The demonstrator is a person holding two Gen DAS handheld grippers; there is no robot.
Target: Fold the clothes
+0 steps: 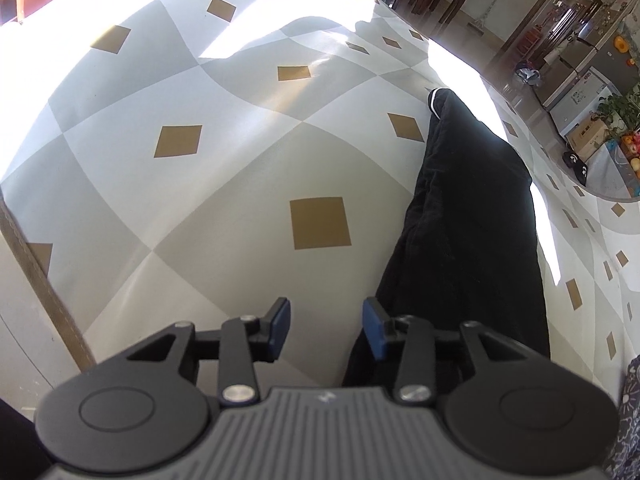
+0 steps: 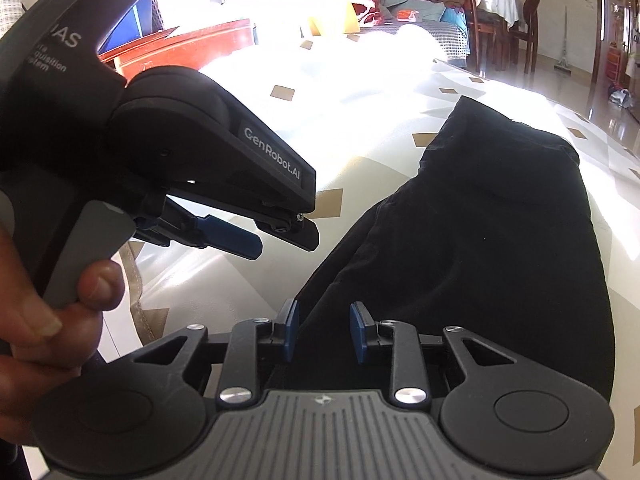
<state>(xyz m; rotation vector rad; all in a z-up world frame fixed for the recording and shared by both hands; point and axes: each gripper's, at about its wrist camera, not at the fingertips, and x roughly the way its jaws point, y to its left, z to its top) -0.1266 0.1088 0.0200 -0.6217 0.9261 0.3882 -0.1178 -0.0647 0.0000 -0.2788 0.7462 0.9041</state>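
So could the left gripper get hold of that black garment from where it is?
Probably yes. The black fabric garment lies right beside the left gripper, whose jaws stand apart and empty over the checked tablecloth, with nothing between.

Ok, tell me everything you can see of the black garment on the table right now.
The black garment is a soft, thick-looking, slightly fuzzy fabric, lying in a long folded strip on the checked tablecloth. A white stripe edges its far end. Its near end runs under both grippers. The left gripper stands open beside its edge, over bare cloth. The right gripper is over the garment with a gap between its pads, gripping nothing. Sunlight falls along its far side.
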